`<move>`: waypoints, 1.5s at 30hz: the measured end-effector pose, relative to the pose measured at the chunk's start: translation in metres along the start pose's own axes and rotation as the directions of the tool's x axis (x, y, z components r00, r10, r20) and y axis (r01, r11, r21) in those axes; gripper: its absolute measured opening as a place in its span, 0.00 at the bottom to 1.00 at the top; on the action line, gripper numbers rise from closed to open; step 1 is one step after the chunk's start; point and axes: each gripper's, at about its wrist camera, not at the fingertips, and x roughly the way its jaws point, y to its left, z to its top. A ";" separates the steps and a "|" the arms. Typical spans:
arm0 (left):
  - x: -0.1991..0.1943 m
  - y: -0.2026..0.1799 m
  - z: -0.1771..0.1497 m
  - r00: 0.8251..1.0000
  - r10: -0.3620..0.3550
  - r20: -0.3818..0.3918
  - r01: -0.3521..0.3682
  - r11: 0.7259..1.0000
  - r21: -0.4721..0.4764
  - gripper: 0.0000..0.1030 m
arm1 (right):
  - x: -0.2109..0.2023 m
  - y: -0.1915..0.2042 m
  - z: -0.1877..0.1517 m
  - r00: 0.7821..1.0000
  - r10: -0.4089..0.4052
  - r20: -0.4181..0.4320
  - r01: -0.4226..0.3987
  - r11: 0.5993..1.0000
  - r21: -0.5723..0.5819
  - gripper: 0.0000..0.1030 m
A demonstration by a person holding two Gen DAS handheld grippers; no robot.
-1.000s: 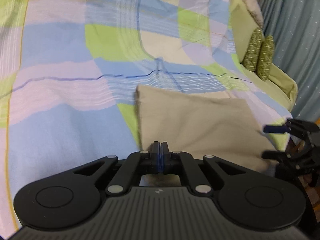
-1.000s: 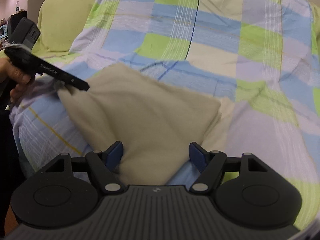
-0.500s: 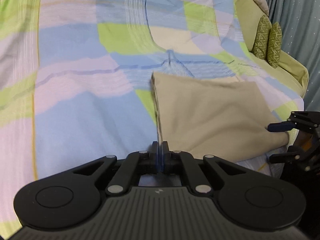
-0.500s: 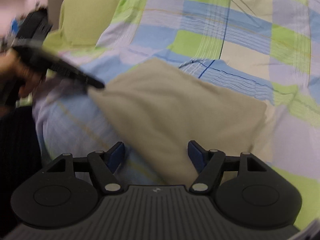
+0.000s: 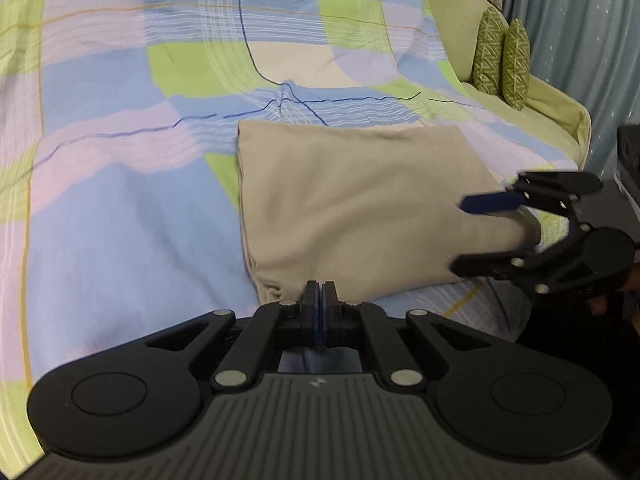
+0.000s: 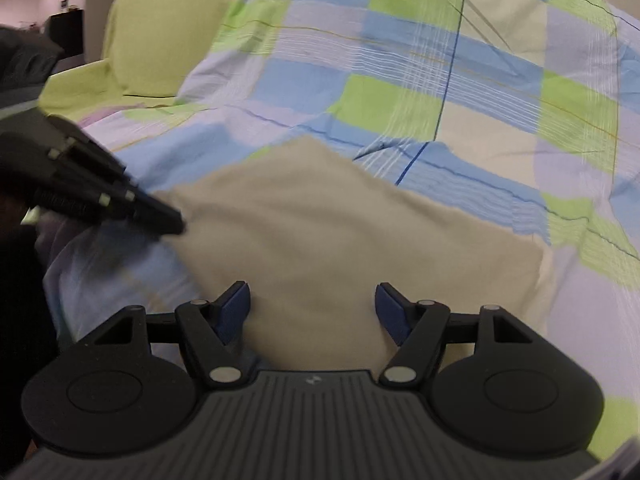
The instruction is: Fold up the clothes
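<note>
Left wrist view: left gripper (image 5: 319,300) fingers pressed together at the near edge of the beige folded garment (image 5: 360,204) lying on the checked sheet (image 5: 120,200); can't tell if cloth is actually pinched, so a pull may slip off. Right wrist view: right gripper (image 6: 312,308) fingers wide apart over the garment's near corner, holding nothing; closing too shallow risks catching only the top layer and peeling the fold open.

Right gripper (image 6: 312,308), fingers (image 6: 234,308) spread apart, is hovering over the folded beige garment (image 6: 340,248) lying on the checked bedsheet (image 6: 420,92); left gripper (image 6: 160,220) is touching the garment's left corner.
</note>
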 end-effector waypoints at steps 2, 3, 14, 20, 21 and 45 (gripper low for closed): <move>-0.005 0.000 0.004 1.000 -0.003 0.020 0.003 1.000 -0.019 0.00 | -0.007 -0.003 -0.005 1.000 0.008 -0.001 -0.008 1.000 0.006 0.65; -0.006 -0.001 0.007 0.999 -0.002 0.044 0.002 1.000 -0.014 0.00 | -0.014 -0.005 -0.003 1.000 0.005 0.000 -0.005 1.000 0.011 0.65; 0.012 0.019 0.017 0.999 0.037 0.034 -0.035 0.998 -0.061 0.01 | -0.017 -0.044 -0.007 0.996 -0.095 0.002 0.092 0.974 0.207 0.65; -0.003 0.005 0.019 0.995 0.083 0.052 -0.082 0.996 -0.016 0.01 | -0.027 -0.042 -0.006 0.991 -0.133 -0.028 0.136 0.965 0.224 0.65; -0.001 0.004 0.019 0.996 0.084 0.038 -0.083 0.996 -0.011 0.01 | -0.033 -0.039 -0.003 0.991 -0.134 -0.012 0.133 0.966 0.222 0.65; -0.011 -0.035 0.010 0.985 0.166 0.036 -0.170 0.952 0.254 0.02 | -0.053 -0.012 -0.027 0.982 -0.155 -0.111 0.173 0.968 0.181 0.75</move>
